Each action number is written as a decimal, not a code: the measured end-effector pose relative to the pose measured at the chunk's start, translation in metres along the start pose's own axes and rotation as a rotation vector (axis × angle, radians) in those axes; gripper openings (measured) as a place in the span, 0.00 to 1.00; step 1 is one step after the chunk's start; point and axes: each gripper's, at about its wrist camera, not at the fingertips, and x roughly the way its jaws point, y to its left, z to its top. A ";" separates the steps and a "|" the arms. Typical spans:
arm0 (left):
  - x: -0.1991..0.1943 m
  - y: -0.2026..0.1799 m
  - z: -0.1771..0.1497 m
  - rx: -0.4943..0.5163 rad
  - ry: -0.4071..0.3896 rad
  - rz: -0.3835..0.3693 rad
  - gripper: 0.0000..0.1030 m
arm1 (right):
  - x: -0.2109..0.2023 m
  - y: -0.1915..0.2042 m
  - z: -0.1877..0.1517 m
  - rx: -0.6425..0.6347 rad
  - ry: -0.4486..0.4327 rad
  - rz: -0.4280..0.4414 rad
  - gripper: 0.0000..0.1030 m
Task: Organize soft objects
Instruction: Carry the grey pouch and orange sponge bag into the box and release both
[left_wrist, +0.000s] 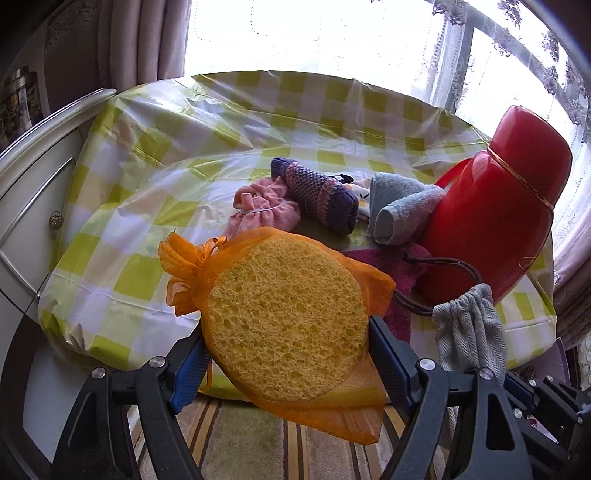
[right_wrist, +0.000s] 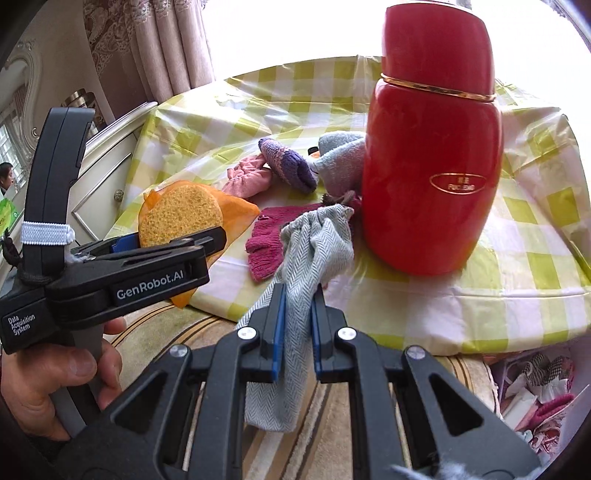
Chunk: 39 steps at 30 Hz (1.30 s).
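Keep left gripper (left_wrist: 288, 354) jaws set wide across sponge in orange mesh bag (left_wrist: 284, 314), gripping at the sponge edges, not loose mesh. Keep right gripper (right_wrist: 297, 332) jaws narrow on grey drawstring pouch (right_wrist: 314, 251). Carry both clear of tabletop (left_wrist: 110, 266) edge. Beyond: magenta cloth (right_wrist: 269, 240), pink scrunchie (left_wrist: 266, 210), knitted roll (left_wrist: 317, 192), blue towel (left_wrist: 399, 206) beside red flask (right_wrist: 432, 166); avoid tipping flask.
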 end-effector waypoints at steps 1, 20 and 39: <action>-0.002 -0.007 -0.002 0.011 0.001 -0.012 0.78 | -0.005 -0.004 -0.002 0.009 -0.002 -0.007 0.15; -0.034 -0.134 -0.037 0.250 0.019 -0.231 0.78 | -0.112 -0.134 -0.059 0.282 -0.051 -0.245 0.15; -0.073 -0.273 -0.099 0.553 0.129 -0.577 0.84 | -0.169 -0.260 -0.150 0.541 0.076 -0.541 0.17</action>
